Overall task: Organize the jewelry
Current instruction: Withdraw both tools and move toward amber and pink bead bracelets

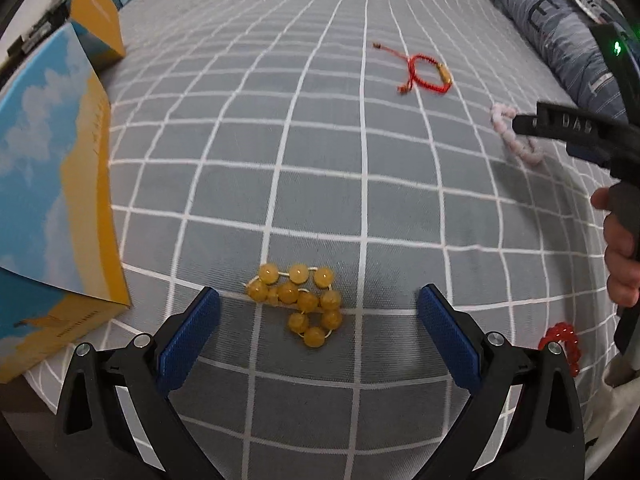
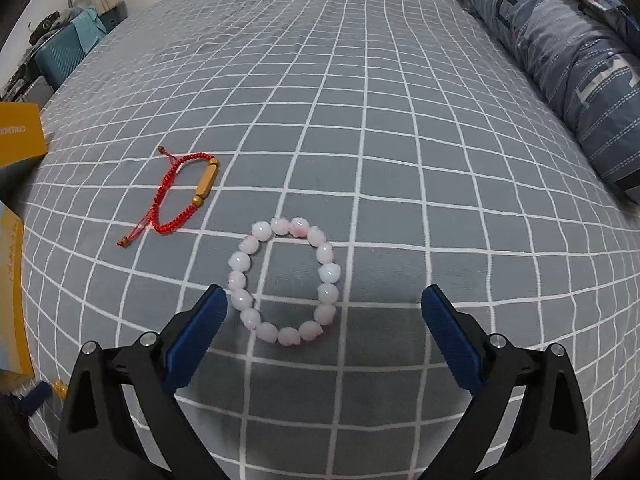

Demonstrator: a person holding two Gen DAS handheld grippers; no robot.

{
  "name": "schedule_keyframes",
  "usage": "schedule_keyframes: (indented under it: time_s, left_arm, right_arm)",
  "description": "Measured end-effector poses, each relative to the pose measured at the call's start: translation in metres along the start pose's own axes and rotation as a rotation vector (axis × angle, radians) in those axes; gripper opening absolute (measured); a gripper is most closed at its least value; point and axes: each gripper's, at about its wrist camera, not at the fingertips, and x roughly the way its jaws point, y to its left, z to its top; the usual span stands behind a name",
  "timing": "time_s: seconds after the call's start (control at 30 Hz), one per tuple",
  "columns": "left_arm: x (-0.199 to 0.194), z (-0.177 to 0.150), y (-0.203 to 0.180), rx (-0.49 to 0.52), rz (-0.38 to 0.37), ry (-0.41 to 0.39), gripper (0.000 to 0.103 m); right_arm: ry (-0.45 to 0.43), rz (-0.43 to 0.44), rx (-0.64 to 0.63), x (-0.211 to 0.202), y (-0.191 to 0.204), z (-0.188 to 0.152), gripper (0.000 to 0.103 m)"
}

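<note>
L claw (image 1: pixel 319 312) wide open, yellow bracelet (image 1: pixel 302 302) btwn tips; R claw (image 2: pixel 323 312) wide open round pink bracelet (image 2: pixel 286 280). Both empty.

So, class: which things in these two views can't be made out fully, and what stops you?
- Red bead bracelet: left wrist view, partly behind the left gripper's arm.
- Pink bead bracelet: left wrist view, blurred, partly behind the right gripper.
- Blue-and-yellow box: cut off by the left edge.

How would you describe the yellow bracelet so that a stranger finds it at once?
On the grey checked bedsheet, look near the blue and yellow box, between the open fingers of the left gripper. The yellow bracelet lies there bunched in a heap. Unlike its neighbours, its beads are big, round and amber.
</note>
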Motion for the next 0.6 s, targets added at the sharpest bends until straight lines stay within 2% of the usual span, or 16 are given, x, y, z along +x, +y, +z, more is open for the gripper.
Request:
schedule_keyframes:
  time_s: [0.23, 0.33, 0.4, 0.5, 0.53, 0.6]
  left_arm:
    - [0.004, -0.005, -0.008, 0.04, 0.044, -0.022, 0.097]
    - [0.005, -0.006, -0.01, 0.046, 0.034, -0.017, 0.091]
    - [0.002, -0.006, -0.012, 0.054, 0.026, -0.017, 0.081]
    - [-0.002, -0.009, -0.016, 0.066, 0.02, -0.022, 0.067]
    - [-0.003, -0.01, -0.018, 0.074, 0.021, -0.026, 0.064]
    - [-0.005, -0.013, -0.023, 0.095, 0.019, -0.032, 0.048]
  right_arm:
    - [0.013, -0.012, -0.016, 0.01, 0.01, 0.001, 0.086]
    - [0.035, -0.008, -0.009, 0.017, 0.011, 0.001, 0.077]
    - [0.043, 0.002, 0.002, 0.02, 0.011, 0.002, 0.072]
    - [0.04, 0.014, 0.012, 0.019, 0.011, 0.003, 0.058]
    - [0.039, 0.022, 0.015, 0.019, 0.011, 0.004, 0.05]
    - [0.041, 0.032, 0.022, 0.018, 0.011, 0.005, 0.037]
